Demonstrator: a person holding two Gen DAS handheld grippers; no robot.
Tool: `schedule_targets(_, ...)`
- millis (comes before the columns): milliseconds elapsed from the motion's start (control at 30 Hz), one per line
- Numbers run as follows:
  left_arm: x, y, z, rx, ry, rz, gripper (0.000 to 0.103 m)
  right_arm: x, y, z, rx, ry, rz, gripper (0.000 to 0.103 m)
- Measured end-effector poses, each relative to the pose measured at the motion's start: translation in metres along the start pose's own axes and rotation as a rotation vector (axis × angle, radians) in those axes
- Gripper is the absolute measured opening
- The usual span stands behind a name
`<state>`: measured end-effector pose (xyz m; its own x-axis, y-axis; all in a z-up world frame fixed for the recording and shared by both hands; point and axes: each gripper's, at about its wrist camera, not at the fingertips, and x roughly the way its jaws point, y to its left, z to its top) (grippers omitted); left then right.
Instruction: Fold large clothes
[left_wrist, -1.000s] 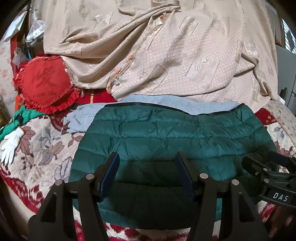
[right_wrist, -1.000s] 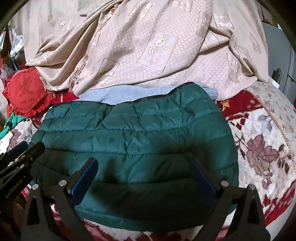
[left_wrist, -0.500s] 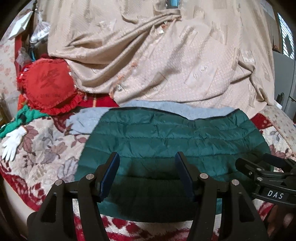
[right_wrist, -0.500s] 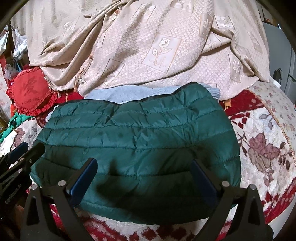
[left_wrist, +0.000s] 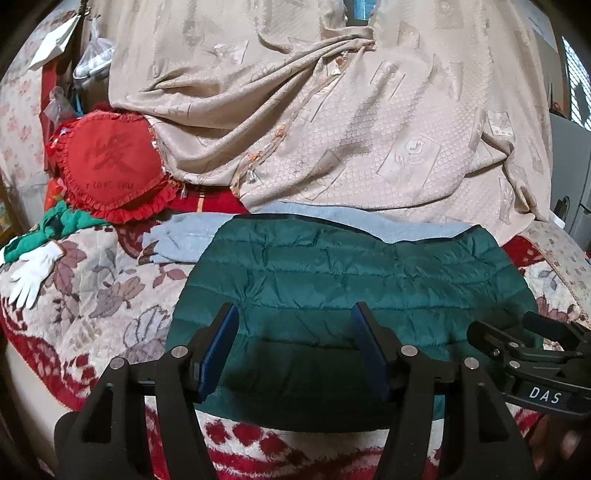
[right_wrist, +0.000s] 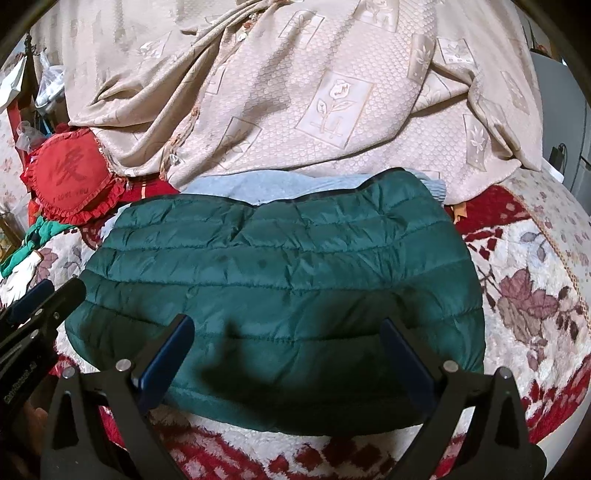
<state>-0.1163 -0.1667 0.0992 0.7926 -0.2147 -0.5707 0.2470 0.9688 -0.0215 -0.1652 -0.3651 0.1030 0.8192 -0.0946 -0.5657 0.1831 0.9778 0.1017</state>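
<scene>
Currently both the left gripper (left_wrist: 295, 347) and right gripper (right_wrist: 286, 363) hover released; pinch the green jacket (right_wrist: 280, 280) at its near hem corners.

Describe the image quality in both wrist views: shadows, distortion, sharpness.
Left wrist view: strong fisheye bending with dark corners; the left gripper casts a dark shadow on the near part of the green puffer jacket; the beige cloth looks soft. Right wrist view: same barrel distortion; the right gripper throws a shadow across the jacket's near edge; quilting reads sharply, and the beige cloth's rose pattern is crisp.
</scene>
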Motion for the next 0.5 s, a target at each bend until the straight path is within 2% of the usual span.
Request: schedule_targets(500, -0.0065, -0.0002, -0.003, 0.012, -0.027, 0.023, 0.045, -0.0012, 0.0056, -0.003, -0.019, 0.007, 0.013, 0.102)
